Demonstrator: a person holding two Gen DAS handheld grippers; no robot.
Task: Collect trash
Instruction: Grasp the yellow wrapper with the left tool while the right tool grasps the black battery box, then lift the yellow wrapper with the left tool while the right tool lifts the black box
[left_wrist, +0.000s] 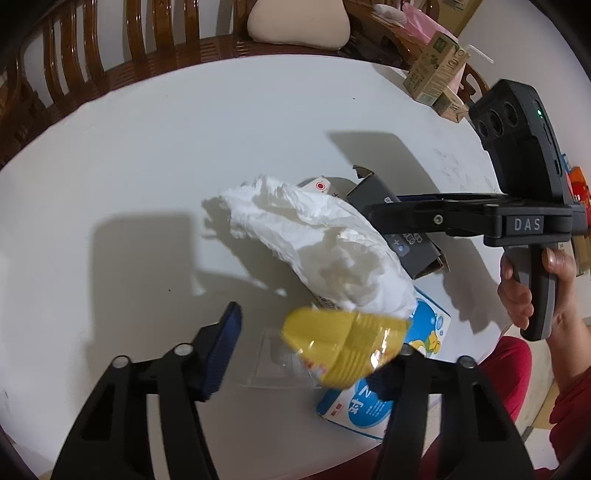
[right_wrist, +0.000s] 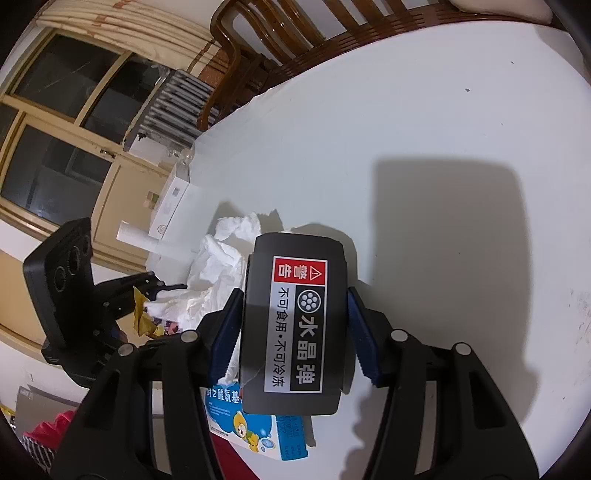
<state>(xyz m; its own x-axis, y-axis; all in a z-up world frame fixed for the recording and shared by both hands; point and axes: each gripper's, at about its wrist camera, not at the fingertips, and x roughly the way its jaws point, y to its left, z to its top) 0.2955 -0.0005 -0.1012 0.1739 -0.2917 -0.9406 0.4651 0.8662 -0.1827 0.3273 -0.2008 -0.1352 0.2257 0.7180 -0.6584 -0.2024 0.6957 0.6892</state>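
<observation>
Two claws, two grabs: my right gripper (right_wrist: 293, 332) clamps the dark box (right_wrist: 295, 325) above the table (right_wrist: 424, 129); my left gripper (left_wrist: 314, 347) half-closed beside the yellow wrapper (left_wrist: 343, 347), which may slip free.

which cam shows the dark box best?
Right wrist: the dark box fills the centre with its label readable, between the right tool's pads. Left wrist shows only part of it, behind the tissue and that tool.
</observation>
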